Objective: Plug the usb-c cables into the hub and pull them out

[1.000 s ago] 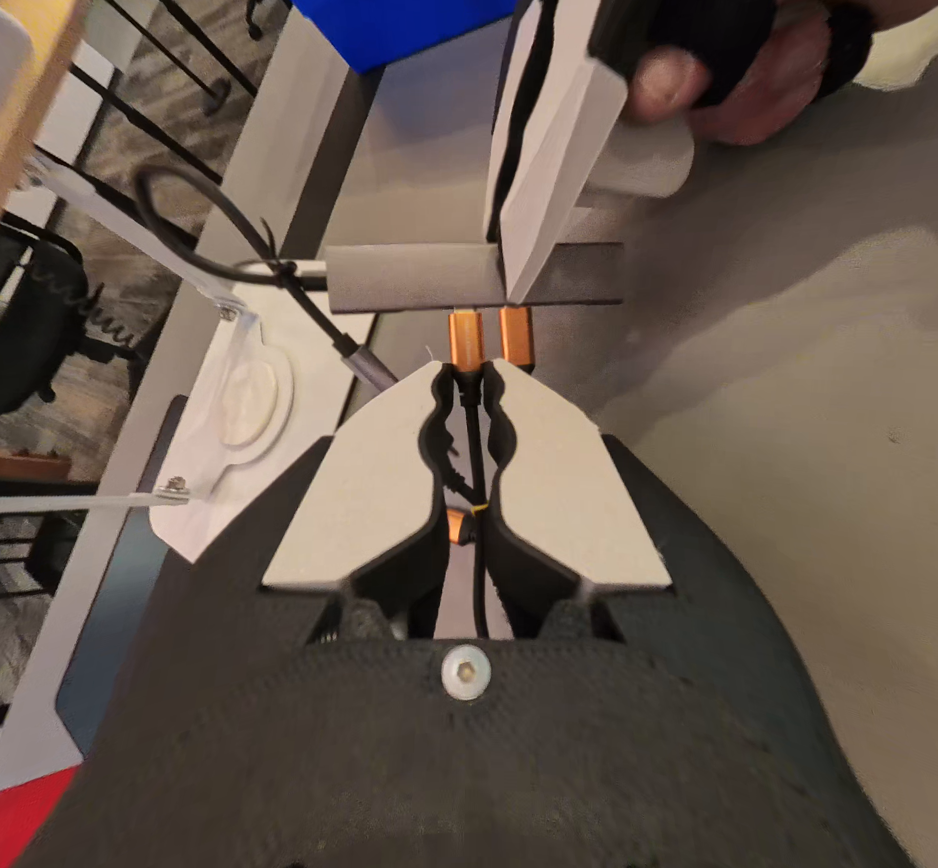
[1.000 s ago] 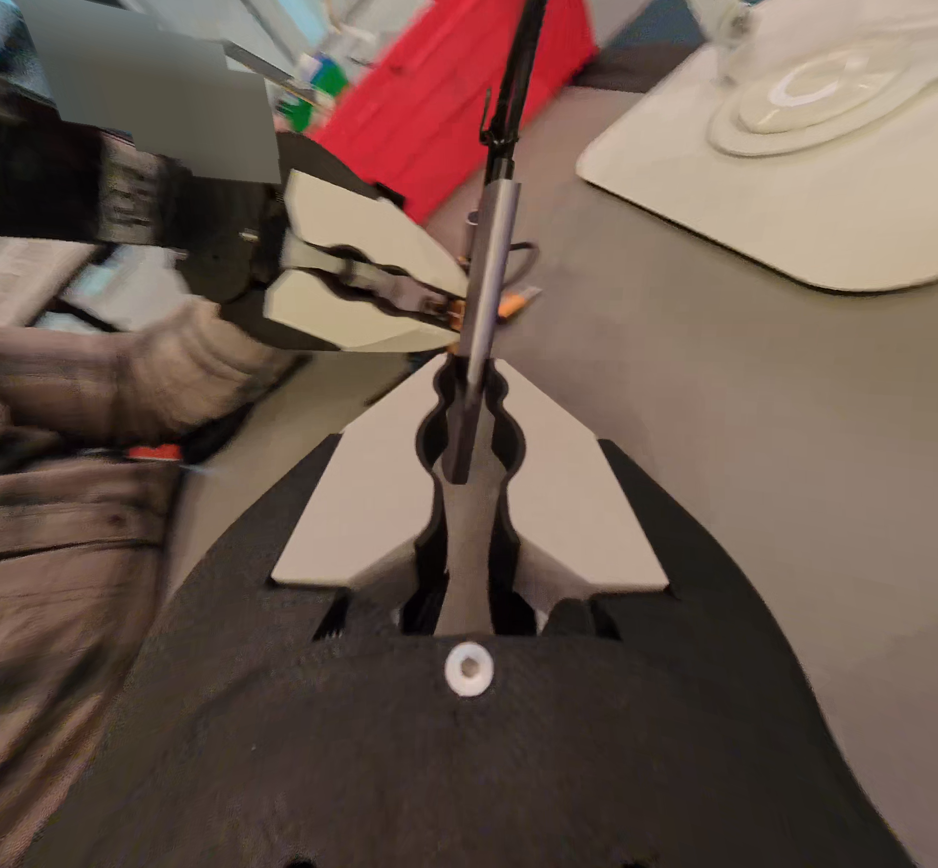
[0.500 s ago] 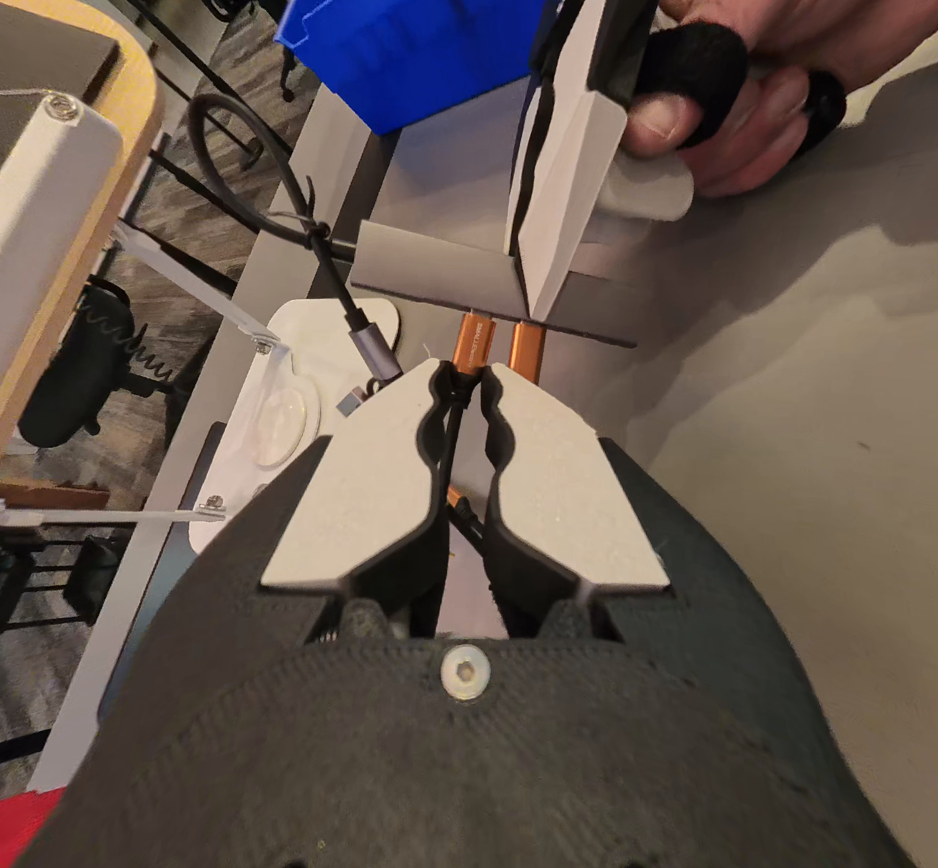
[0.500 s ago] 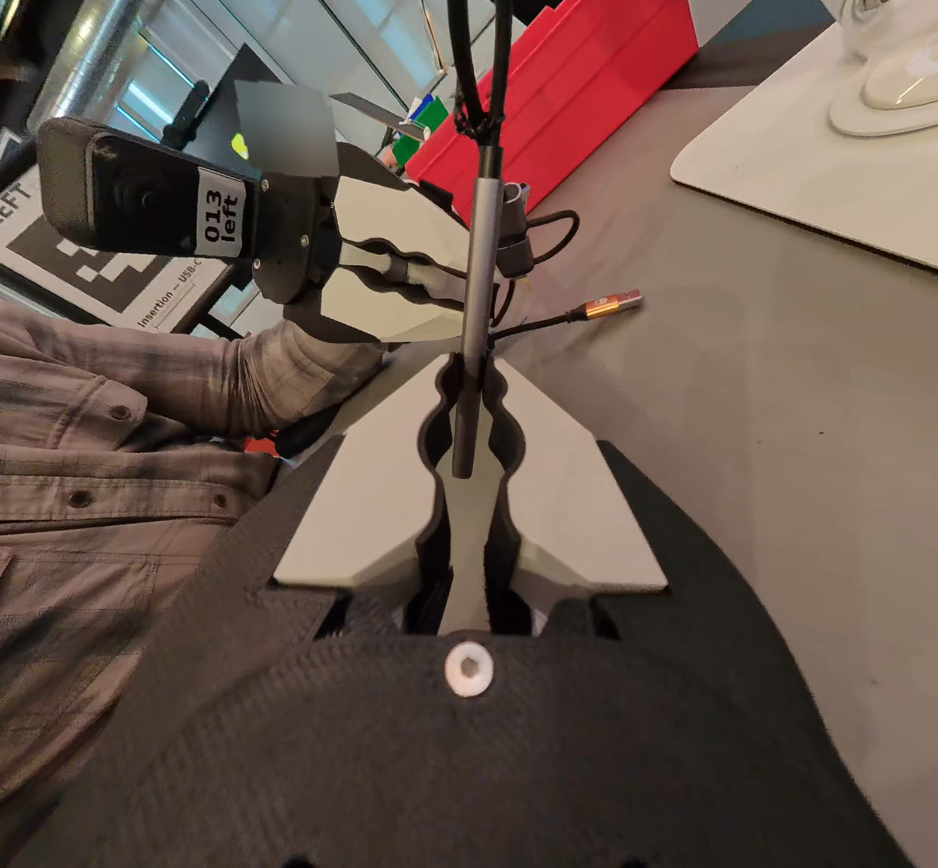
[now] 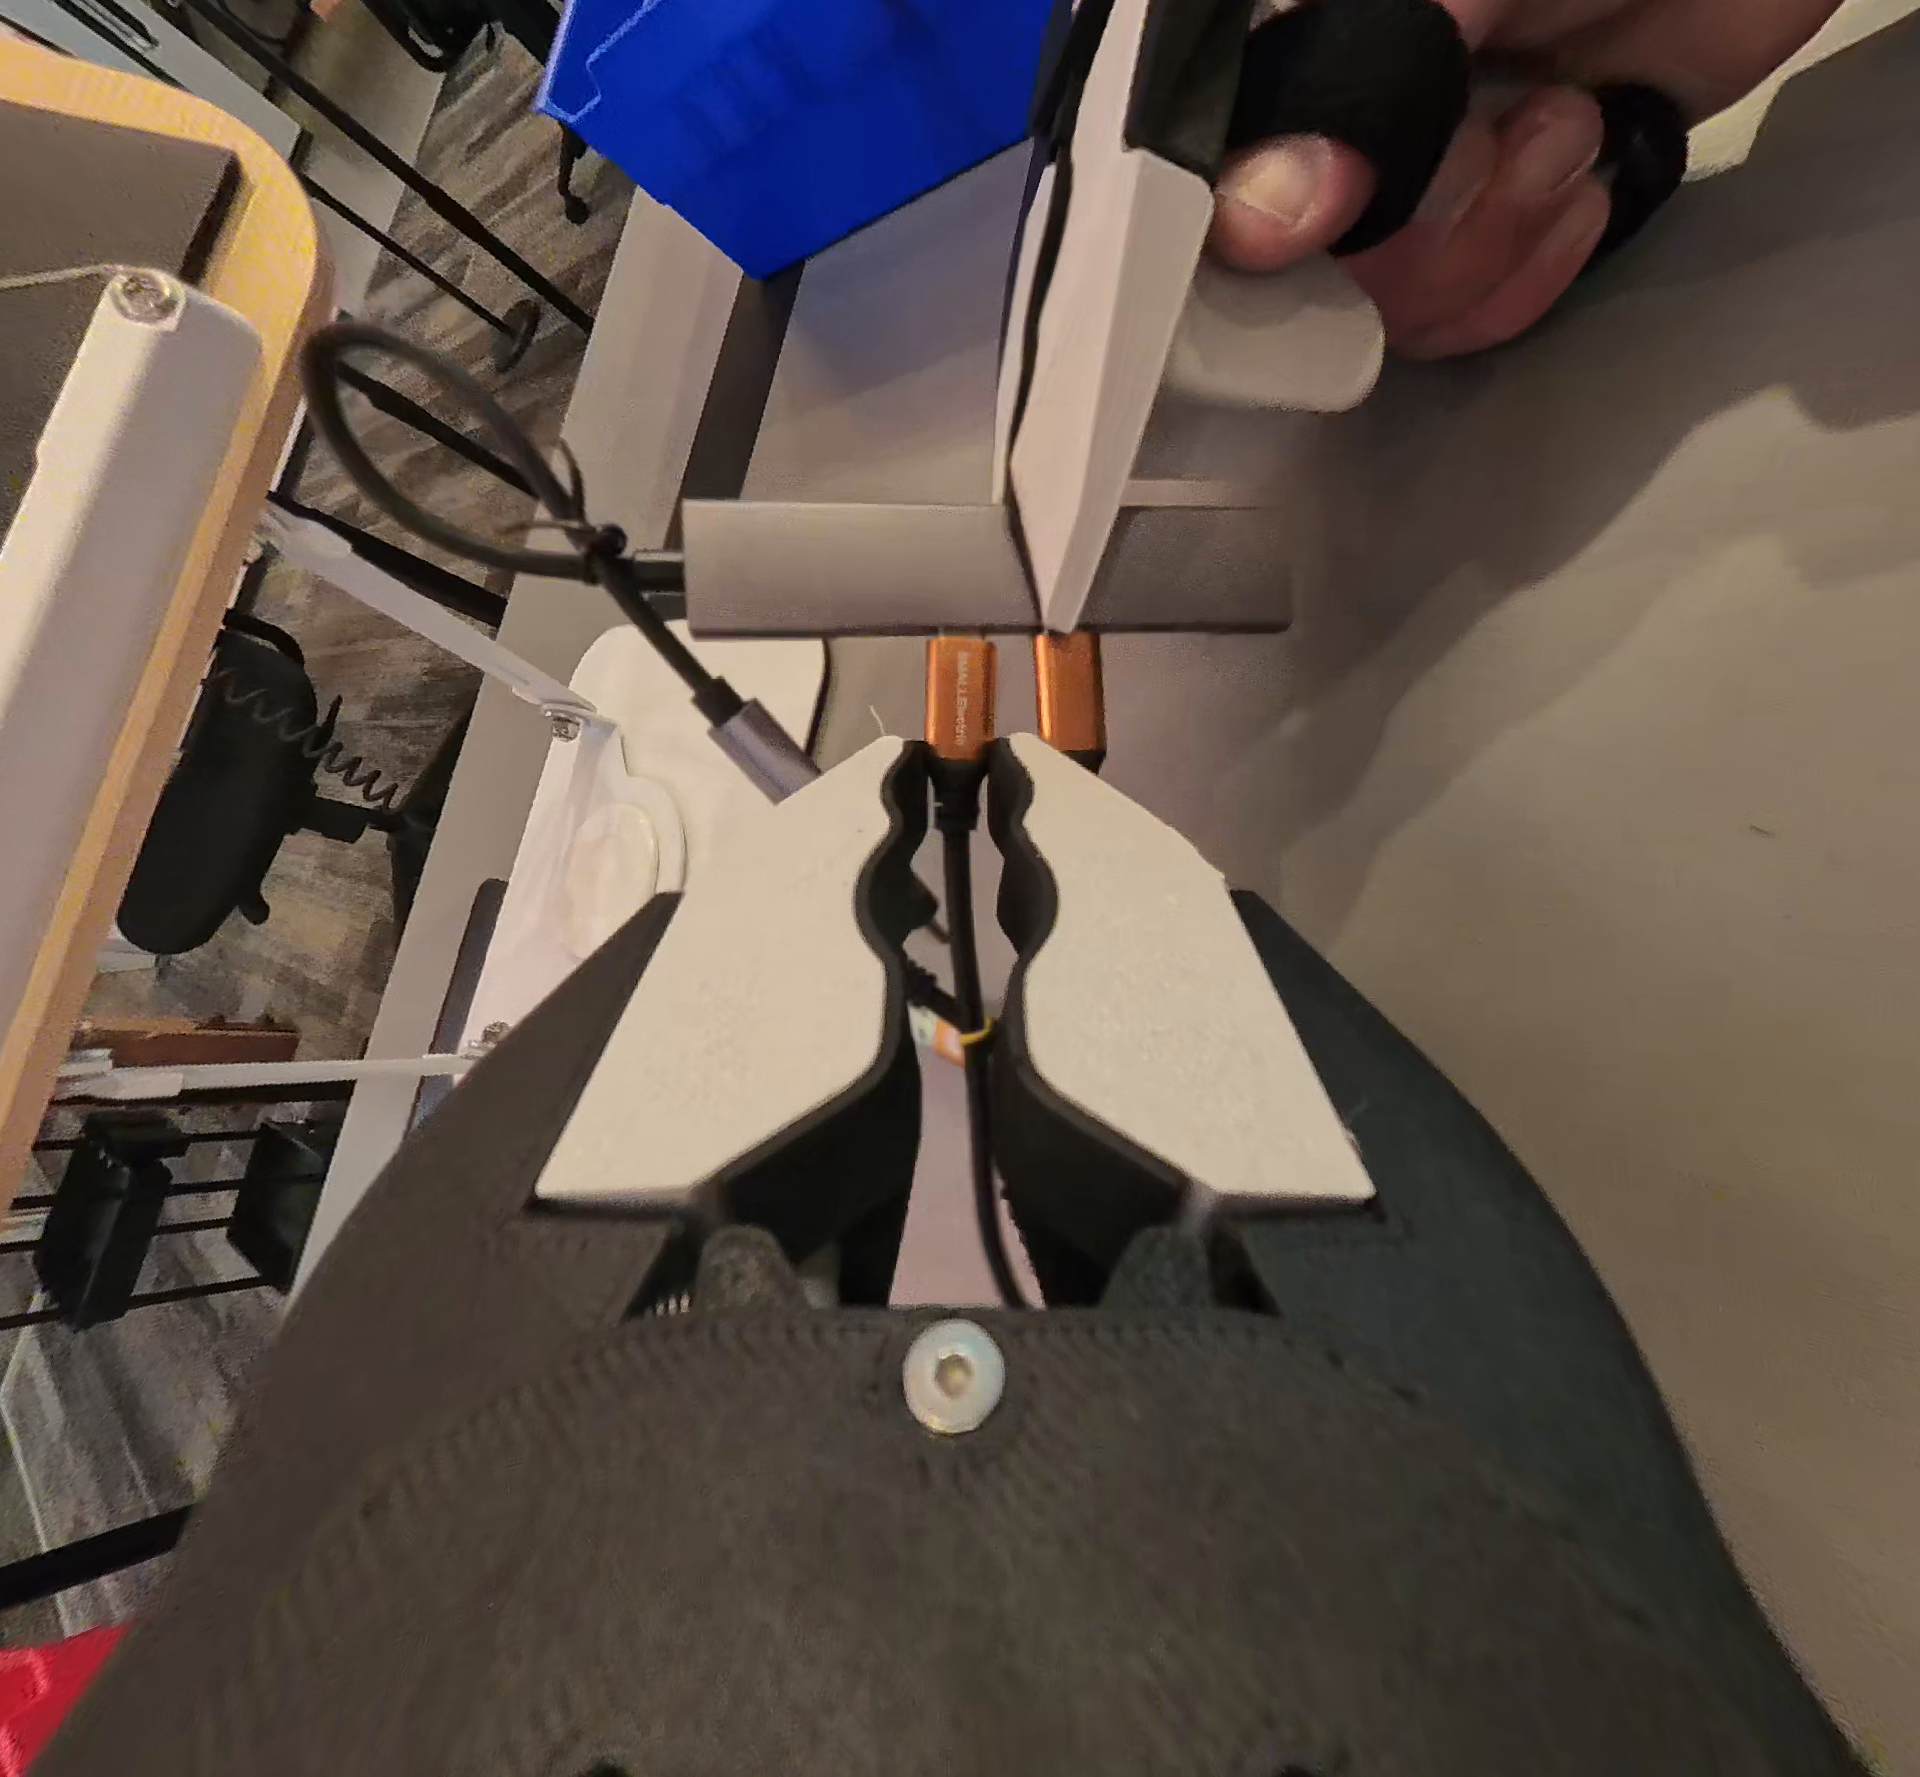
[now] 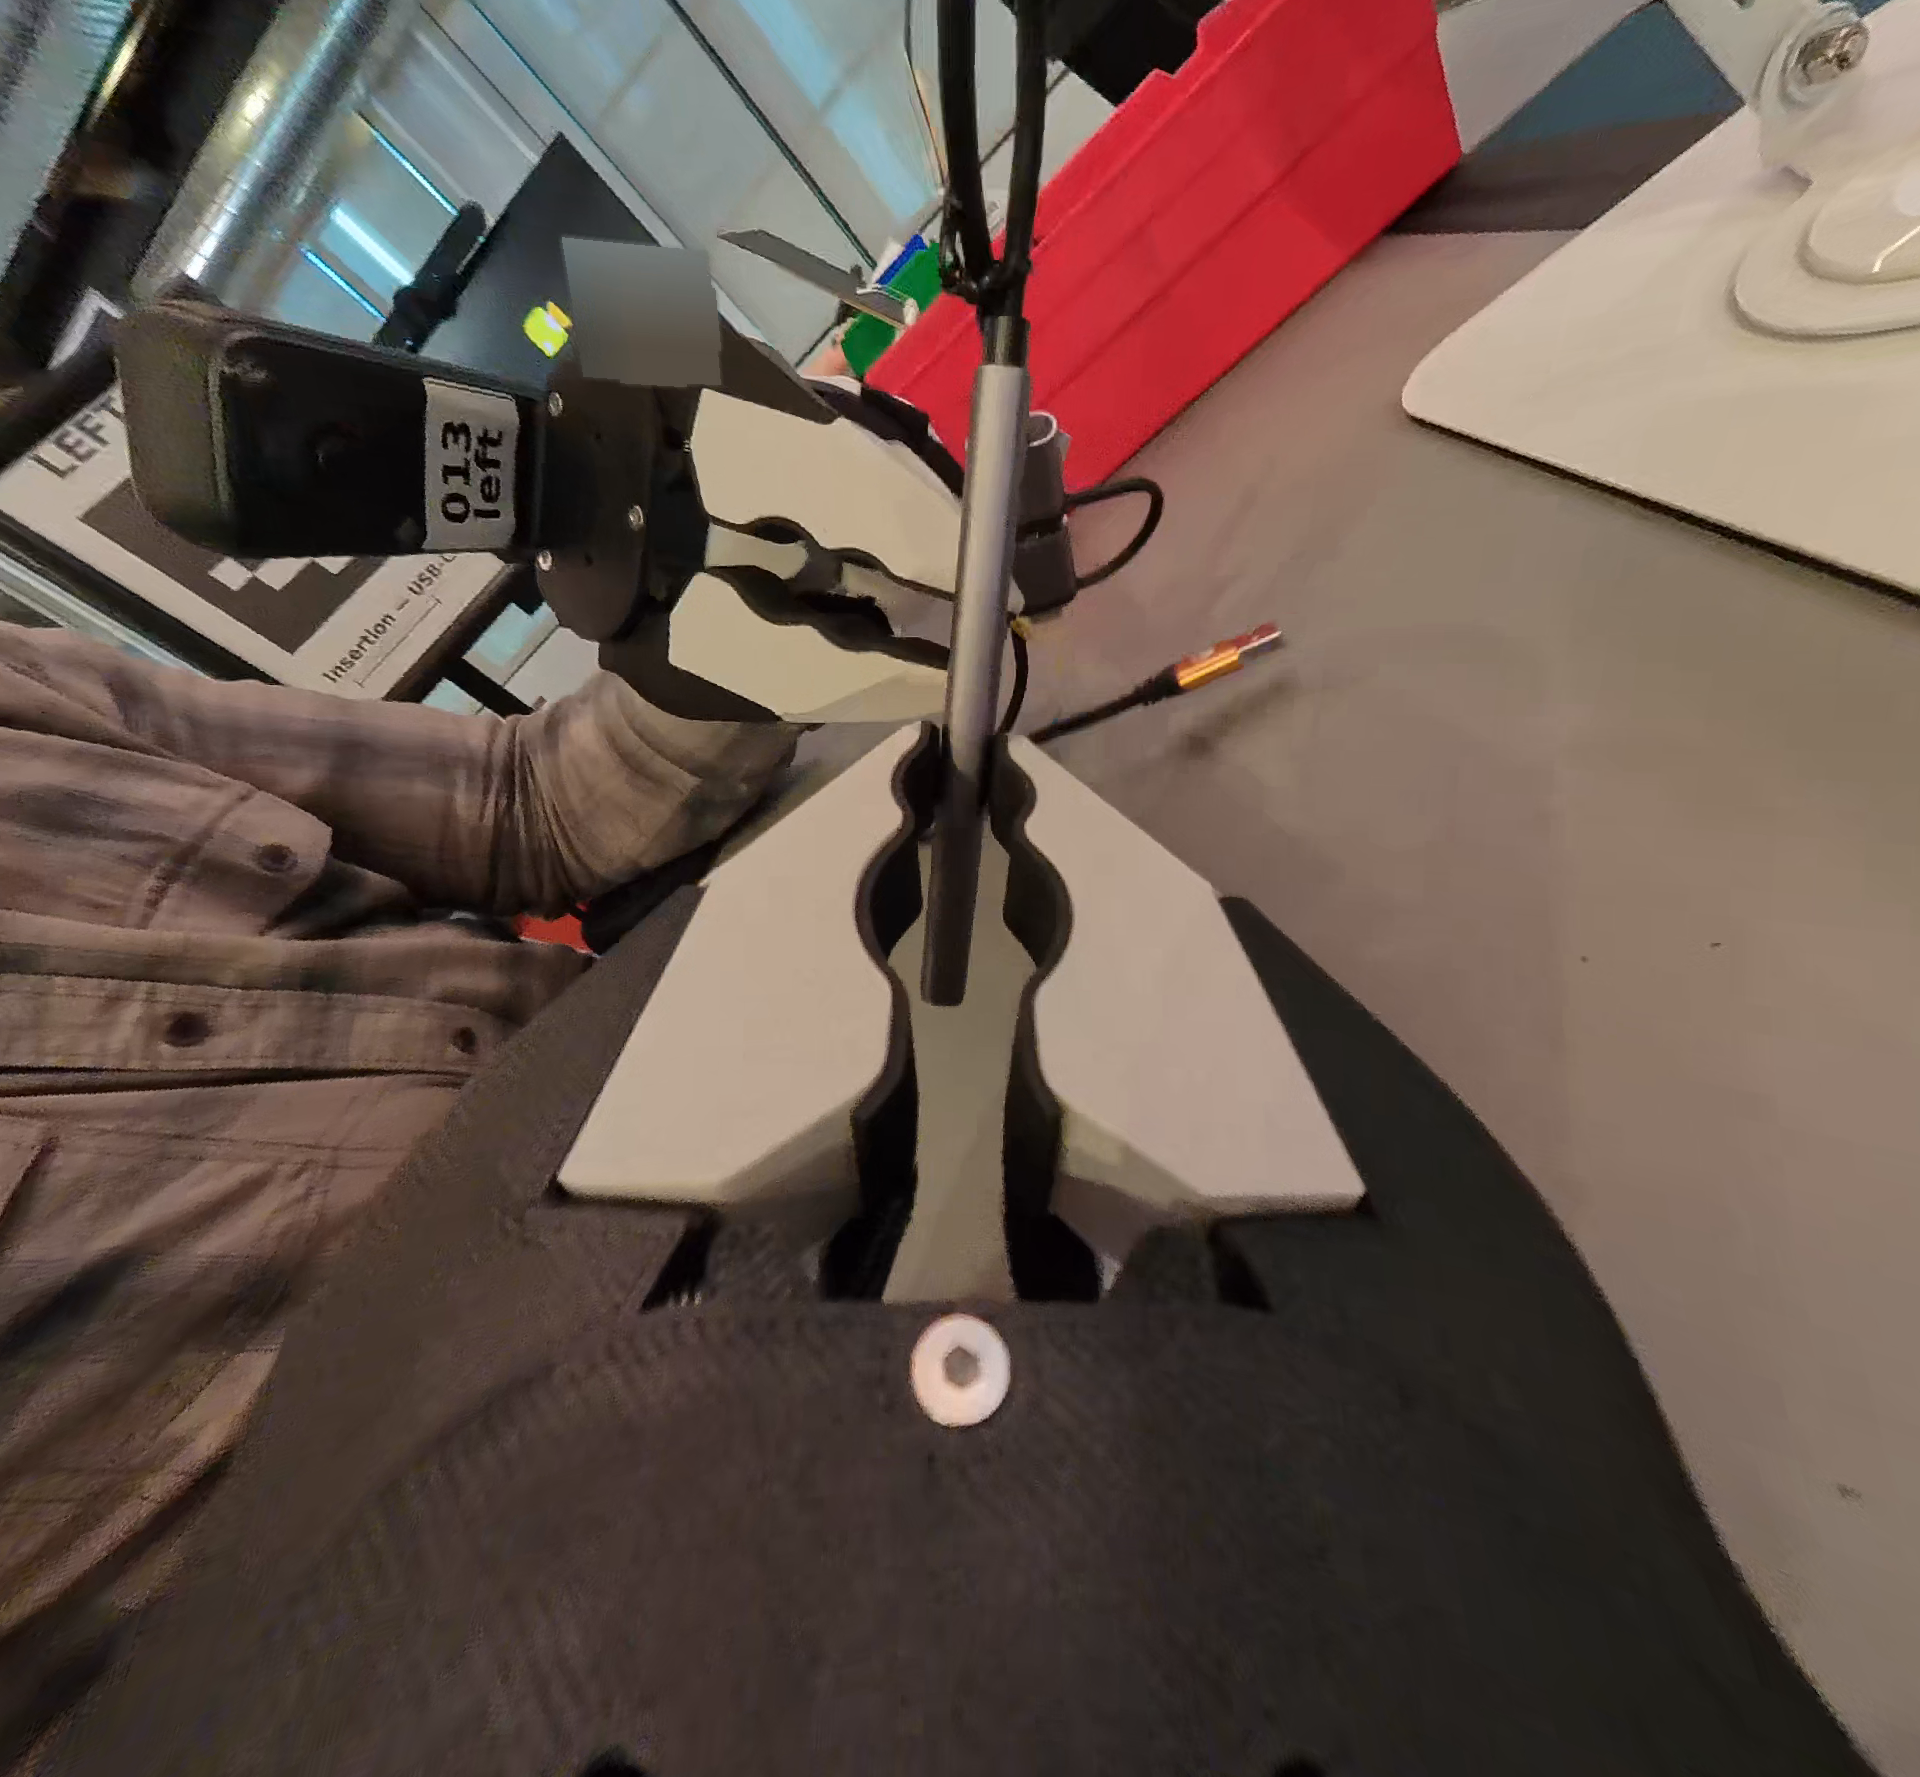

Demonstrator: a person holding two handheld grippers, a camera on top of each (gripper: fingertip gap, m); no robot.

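Grey table [image 5: 1558, 896] below: your right gripper [image 5: 1049, 584] clamps the one hub [image 5: 831, 574], two orange plugs [image 5: 961, 709] seated in it; your left gripper [image 5: 956, 761] pinches one plug.

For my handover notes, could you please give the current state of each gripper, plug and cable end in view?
left gripper: shut on the left orange plug's rear.
right gripper: shut on the grey hub.
grey hub: held off the table.
left orange plug: seated in the hub.
right orange plug: seated in the hub beside it.
loose orange USB end: unplugged, lying on the table.
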